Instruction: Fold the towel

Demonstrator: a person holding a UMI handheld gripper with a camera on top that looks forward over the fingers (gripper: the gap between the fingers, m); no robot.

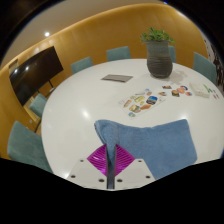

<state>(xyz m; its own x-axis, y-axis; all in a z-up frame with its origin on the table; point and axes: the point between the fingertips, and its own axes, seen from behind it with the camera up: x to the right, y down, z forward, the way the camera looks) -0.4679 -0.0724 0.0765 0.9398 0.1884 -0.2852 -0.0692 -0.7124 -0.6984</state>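
From the gripper view, no brand, label or writing can be read: the small cards [141, 100] and packets [180, 92] lying mid-table carry print too small to make out, and the flat grey tablet-like slab [116, 77] beyond them shows nothing legible. The blue towel [150, 140] lies on the near part of the white round tabletop [75, 110], one corner drawn in between the fingers [107, 160]. The magenta pads [98, 157] stand close together with the cloth pinched between them, so the fingers are closed on the towel. The towel's far edge runs just short of the cards; its right side reaches toward the tabletop's rim. Left of the towel the white surface lies bare out to the rim. A potted plant [158, 52] stands at the far side, teal chairs [24, 143] ring the tabletop, and a dark screen [36, 70] hangs on the wooden wall.
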